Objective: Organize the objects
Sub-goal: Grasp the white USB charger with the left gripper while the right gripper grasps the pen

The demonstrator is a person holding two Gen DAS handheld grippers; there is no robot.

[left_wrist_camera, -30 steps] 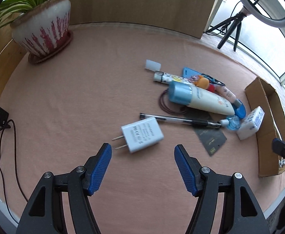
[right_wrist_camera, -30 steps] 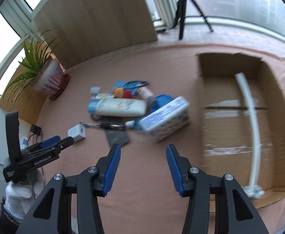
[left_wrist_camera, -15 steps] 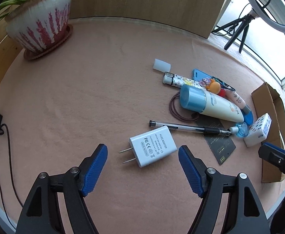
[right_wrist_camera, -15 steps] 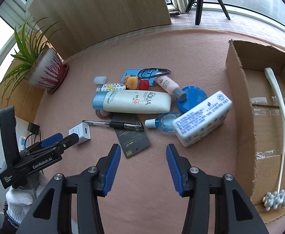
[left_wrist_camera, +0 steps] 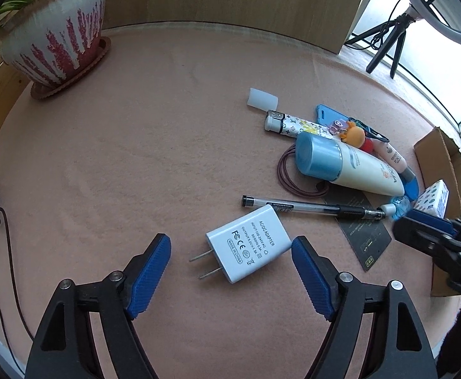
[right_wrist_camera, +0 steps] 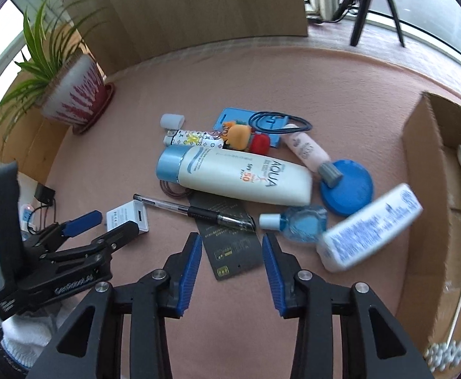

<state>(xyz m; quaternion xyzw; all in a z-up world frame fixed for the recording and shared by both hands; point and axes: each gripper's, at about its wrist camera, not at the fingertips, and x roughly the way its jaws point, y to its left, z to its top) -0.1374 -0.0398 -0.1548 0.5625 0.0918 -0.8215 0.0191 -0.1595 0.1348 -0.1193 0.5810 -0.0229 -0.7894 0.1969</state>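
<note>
Adapter [left_wrist_camera: 247, 243] (white) — between opening pads [left_wrist_camera: 149, 273]

1. Bare desk [left_wrist_camera: 135, 164] is left open between the flowerpot [left_wrist_camera: 53, 31] and the charger [left_wrist_camera: 246, 243].
2. The right side is crowded by the pen [left_wrist_camera: 312, 208], the sunscreen tube [left_wrist_camera: 350, 167] and the cardboard box [right_wrist_camera: 426, 189].

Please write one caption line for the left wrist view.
Left gripper, jaws opening, framing a white power adapter beside scattered toiletries.

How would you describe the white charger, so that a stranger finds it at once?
Start at the sunscreen tube on the pink mat. Below its pen lies the white charger. It alone has two metal prongs.
</note>
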